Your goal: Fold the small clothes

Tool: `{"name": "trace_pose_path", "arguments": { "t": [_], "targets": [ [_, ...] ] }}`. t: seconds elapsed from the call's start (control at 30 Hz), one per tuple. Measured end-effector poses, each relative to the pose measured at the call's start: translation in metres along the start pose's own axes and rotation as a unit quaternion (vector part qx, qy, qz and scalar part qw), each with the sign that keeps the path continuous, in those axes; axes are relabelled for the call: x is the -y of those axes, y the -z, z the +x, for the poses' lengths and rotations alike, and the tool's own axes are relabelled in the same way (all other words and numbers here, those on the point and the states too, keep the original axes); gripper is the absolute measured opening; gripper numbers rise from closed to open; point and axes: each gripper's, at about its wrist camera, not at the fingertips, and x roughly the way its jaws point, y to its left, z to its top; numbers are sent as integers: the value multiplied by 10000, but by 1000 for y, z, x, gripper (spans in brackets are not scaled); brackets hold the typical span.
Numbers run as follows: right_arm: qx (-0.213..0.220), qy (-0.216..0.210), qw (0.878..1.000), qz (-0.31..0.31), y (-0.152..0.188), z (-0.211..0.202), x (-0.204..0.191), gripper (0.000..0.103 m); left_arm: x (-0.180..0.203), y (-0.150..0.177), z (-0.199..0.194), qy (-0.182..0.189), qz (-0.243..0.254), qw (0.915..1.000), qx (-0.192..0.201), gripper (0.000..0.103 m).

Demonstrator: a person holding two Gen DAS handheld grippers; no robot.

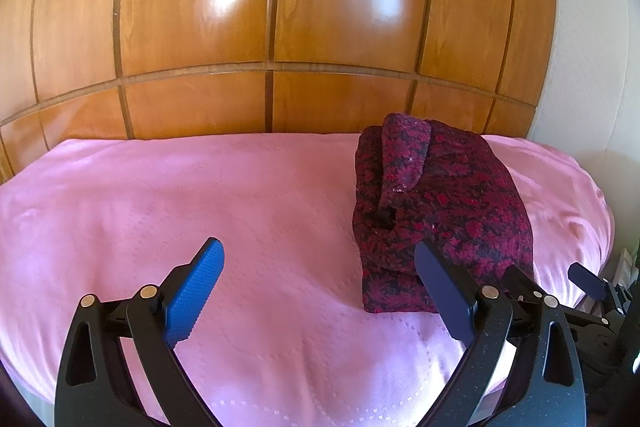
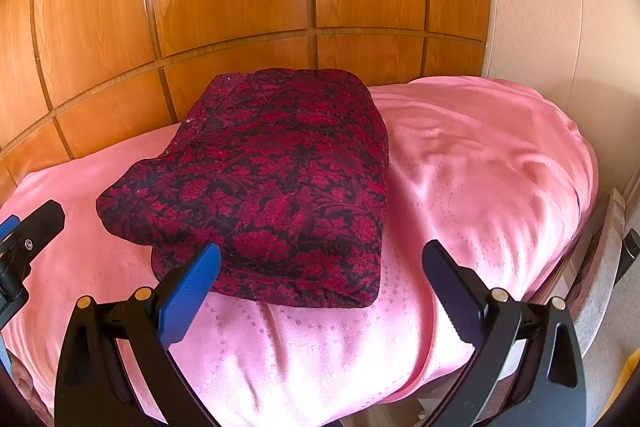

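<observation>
A folded dark red-and-black floral knit garment (image 2: 272,187) lies on the pink satin bedspread (image 2: 480,187) near the glossy wooden panelled wall (image 1: 272,7) — the left gripper (image 1: 320,287) and right gripper (image 2: 320,283) both hover wide apart, holding nothing.

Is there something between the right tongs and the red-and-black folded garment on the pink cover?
Nothing visible. The right tongs are open just before the near edge of the folded garment, with only bare pink cover below. The left tongs are open beside it.
</observation>
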Motion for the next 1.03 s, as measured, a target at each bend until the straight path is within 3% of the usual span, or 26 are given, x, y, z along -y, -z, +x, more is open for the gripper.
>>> {"name": "trace_pose_path", "arguments": {
  "t": [0.73,0.9,1.03],
  "targets": [
    [-85,-19,9998,177,2,9,12,100,7,4,15,25,150,9998,-118,95],
    [182,-37,9980,612,-23,4,44,101,-2,4,22,-75,-28,9996,-270,95],
    [143,244,9943,1024,-51,27,84,101,-8,6,29,-155,-95,9991,-389,95]
  ]
}}
